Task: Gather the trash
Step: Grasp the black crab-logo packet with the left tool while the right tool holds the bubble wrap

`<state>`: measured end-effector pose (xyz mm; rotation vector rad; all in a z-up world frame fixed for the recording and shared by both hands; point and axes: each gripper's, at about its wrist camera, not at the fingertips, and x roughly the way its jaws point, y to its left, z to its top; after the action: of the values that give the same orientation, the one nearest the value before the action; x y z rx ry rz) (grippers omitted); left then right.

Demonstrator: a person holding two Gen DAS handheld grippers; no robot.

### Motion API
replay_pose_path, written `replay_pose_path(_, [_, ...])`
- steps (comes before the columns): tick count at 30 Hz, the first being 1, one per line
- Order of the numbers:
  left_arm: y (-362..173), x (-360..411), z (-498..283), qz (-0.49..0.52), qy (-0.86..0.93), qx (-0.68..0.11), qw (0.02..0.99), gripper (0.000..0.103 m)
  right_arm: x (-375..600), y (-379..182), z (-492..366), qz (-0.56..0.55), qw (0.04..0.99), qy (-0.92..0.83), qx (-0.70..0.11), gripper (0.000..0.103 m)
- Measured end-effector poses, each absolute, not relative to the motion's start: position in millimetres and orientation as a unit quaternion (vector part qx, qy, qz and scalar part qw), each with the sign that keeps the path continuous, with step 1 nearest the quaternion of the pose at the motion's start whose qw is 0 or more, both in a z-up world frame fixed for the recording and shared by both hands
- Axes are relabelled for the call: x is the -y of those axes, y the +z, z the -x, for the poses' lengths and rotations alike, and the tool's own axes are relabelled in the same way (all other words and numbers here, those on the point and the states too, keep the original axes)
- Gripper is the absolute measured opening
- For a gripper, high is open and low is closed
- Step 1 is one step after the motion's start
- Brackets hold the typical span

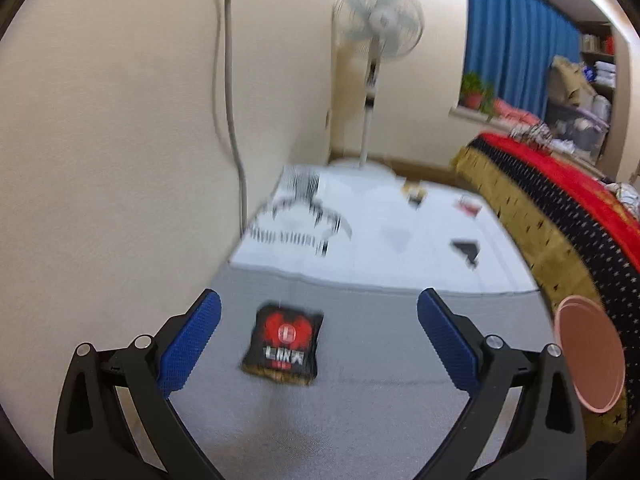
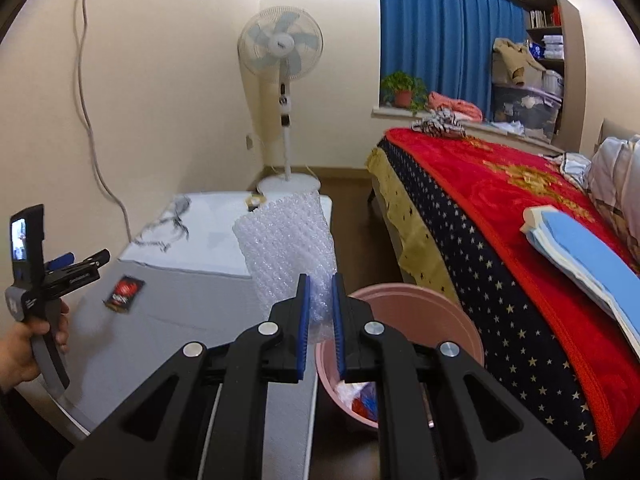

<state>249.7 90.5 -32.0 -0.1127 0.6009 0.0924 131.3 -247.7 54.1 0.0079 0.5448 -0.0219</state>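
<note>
A black and red snack packet lies flat on the grey mat, blurred. My left gripper hangs open just above and before it, one blue pad on either side, not touching. In the right wrist view the same packet lies in front of the left gripper, which a hand holds. My right gripper is shut on the lower edge of a sheet of bubble wrap, which stands up from the pads. It is held over the near left rim of the pink bin, which holds some trash.
On the white mat beyond lie small scraps: a dark one, a red and white one, and a striped cloth. The pink bin stands between mat and bed. A standing fan fills the corner.
</note>
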Motion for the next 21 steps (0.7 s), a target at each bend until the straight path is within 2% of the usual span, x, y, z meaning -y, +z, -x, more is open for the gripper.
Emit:
replay_pose_path(9, [-92.4, -86.3, -294.7, 0.024, 0.028, -0.354, 0.935, 0.095, 249.1, 43.6, -138.2, -0.010, 0.958, 0.002, -0.285, 0.012])
replay_pose_path(11, [-101.9, -89.2, -303.6, 0.022, 0.037, -0.363, 0.931, 0.091, 249.7, 42.6, -140.7, -0.010, 0.958, 0.004, -0.287, 0.012])
replay_pose_path(21, [-128.1, -126.7, -330.1, 0.096, 0.074, -0.418, 0.900, 0.087, 264.1, 39.1, -152.9, -0.049, 0.952, 0.002, -0.303, 0.012])
